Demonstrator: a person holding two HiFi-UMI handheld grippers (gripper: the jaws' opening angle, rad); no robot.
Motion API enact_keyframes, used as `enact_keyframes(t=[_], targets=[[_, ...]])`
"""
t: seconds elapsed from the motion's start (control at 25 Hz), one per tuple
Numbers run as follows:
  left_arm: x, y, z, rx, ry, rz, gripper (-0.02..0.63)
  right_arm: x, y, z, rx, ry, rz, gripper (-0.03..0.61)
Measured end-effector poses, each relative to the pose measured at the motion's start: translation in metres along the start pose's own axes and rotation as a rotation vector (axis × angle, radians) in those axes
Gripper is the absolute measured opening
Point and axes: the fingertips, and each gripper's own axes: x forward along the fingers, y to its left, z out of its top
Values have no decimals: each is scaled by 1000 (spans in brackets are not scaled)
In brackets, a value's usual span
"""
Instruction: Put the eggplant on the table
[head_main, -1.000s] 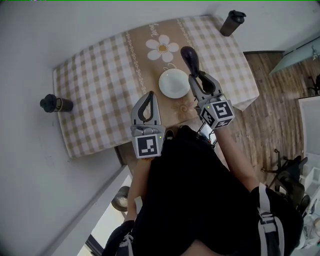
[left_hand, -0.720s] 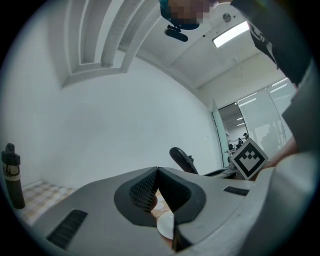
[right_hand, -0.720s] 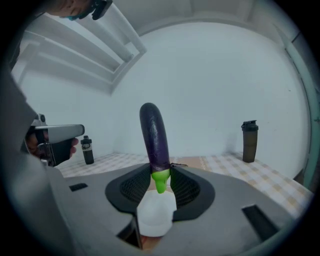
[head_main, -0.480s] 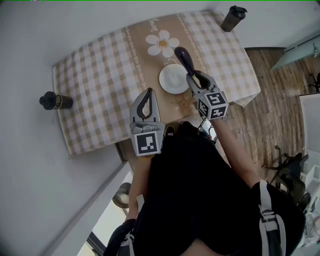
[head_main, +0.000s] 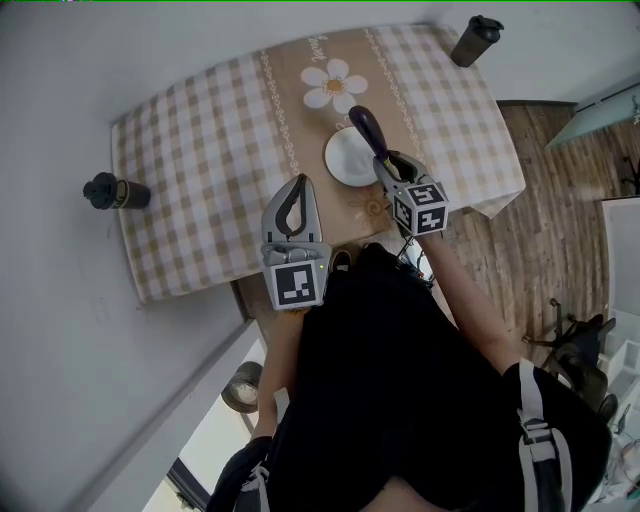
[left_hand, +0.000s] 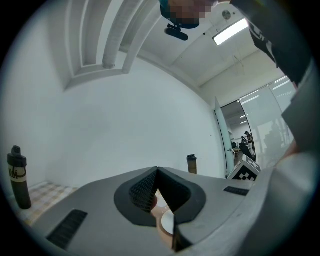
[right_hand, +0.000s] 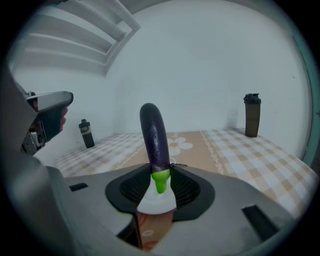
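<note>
Right grey two-jaw gripper (head_main: 384, 160), clamped on the green stem of a long purple eggplant (head_main: 364, 124), sinks toward the round white plate (head_main: 343, 165) on the checked-cloth table (head_main: 200, 150). The eggplant hangs tilted above the plate, apparently close to set-down. Left gripper (head_main: 296, 186) waits near the plate, shut and empty.

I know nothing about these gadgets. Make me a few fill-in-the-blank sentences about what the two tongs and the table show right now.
1. The right tongs are shut on the green stem end of a long ___ eggplant.
2. The left tongs are shut and hold ___.
3. The round plate on the beige checked tablecloth is ___ in colour.

Missing words: purple; nothing; white.
</note>
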Motion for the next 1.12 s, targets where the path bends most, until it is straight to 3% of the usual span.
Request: enact_keyframes(t=[0.6, 1.12], targets=[[-5, 9, -5, -1, 7, 18, -8, 16, 1, -42, 7, 132, -6, 133], [-6, 9, -6, -12, 12, 26, -8, 20, -1, -55, 1, 160, -10, 133]])
